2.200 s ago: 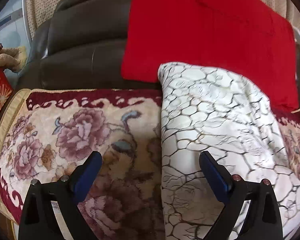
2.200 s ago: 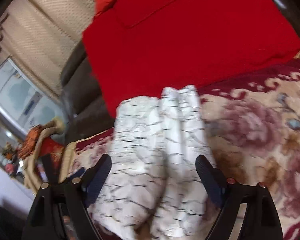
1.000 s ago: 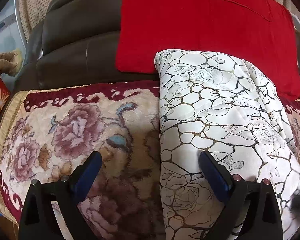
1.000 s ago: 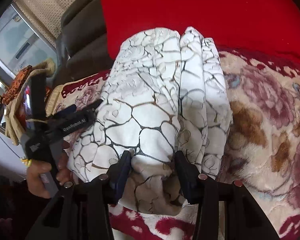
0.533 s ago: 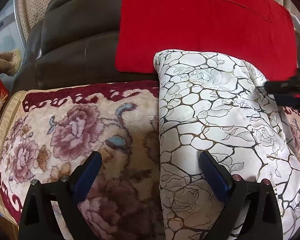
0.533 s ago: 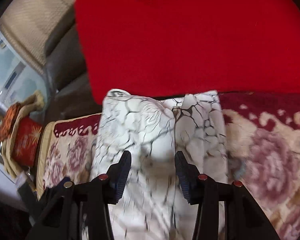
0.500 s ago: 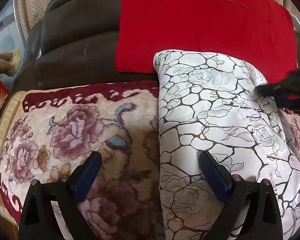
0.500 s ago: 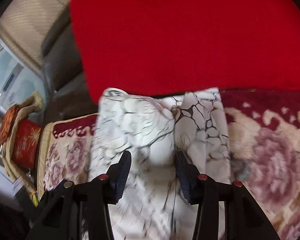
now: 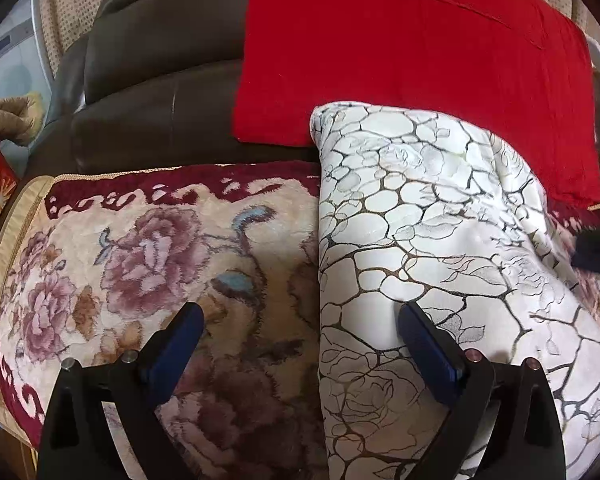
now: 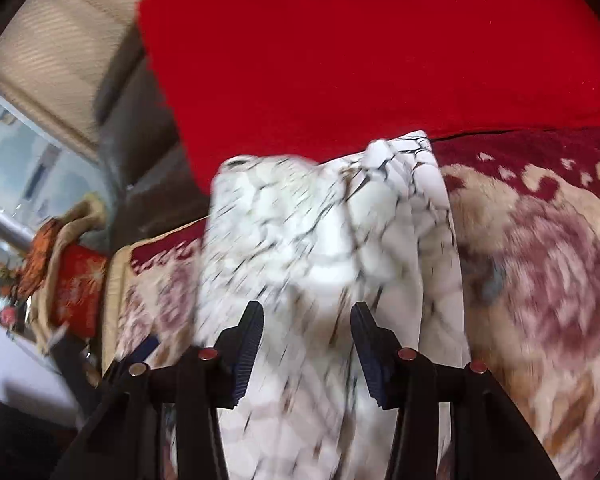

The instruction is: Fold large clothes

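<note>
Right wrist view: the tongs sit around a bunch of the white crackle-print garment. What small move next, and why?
Probably carry the pinched fold across toward the left tongs. The right tongs appear closed on a raised bunch of the white crackle-print garment, while the left tongs are open with one pad on its edge, over the floral sofa cover.

The folded garment [image 9: 428, 216] is showing as smooth white cloth with a faint sheen under its dark crackle print. The blanket [image 9: 140, 248] is presenting a plush, fuzzy pile. The sofa [image 9: 160, 80] is reading as glossy dark leather. The red cloth [image 9: 380, 60] is appearing matt, finely woven.
</note>
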Tool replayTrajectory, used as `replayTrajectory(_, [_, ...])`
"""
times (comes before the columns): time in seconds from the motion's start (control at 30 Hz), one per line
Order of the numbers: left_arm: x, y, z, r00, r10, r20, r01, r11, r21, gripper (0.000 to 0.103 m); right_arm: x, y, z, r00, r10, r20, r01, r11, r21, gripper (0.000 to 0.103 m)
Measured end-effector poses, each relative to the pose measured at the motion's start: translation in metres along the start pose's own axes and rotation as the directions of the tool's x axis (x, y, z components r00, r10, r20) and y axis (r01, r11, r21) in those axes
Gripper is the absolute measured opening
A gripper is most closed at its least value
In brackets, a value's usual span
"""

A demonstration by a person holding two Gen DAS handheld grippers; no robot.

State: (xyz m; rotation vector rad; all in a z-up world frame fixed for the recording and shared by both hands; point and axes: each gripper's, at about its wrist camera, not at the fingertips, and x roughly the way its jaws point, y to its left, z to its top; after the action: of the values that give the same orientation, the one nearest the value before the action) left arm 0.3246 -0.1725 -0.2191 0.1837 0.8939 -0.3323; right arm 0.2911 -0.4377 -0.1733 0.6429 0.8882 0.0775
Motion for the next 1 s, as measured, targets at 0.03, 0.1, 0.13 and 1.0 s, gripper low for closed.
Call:
replayTrajectory(0.03, [-0.004, 0.001, 0.0, 1.0, -0.005, 0.009, 0.005, 1.0, -0.004, 0.098, -0.01, 0.005, -0.011, 1.0, 0.011, 0.001, -0.011, 1.0, -0.019, 0.05])
replayTrajectory(0.1, [-0.012, 0.003, 0.001, 0.999, -0.001, 0.042, 0.001, 1.0, -0.007, 0.098, -0.024, 0.015, -0.028, 1.0, 0.029, 0.006, -0.028, 0.998, -0.053, 0.05])
replayTrajectory(0.13, [-0.015, 0.004, 0.001, 0.998, 0.007, 0.055, -0.007, 1.0, -0.005, 0.098, -0.028, 0.02, -0.034, 0.999, 0.04, 0.007, -0.039, 0.997, -0.069, 0.05])
replayTrajectory(1.0, [-0.018, 0.001, -0.001, 0.997, 0.032, 0.072, -0.036, 0.998, 0.05, 0.098, -0.04, 0.02, -0.042, 1.0, 0.009, 0.028, -0.007, 0.997, -0.079, 0.048])
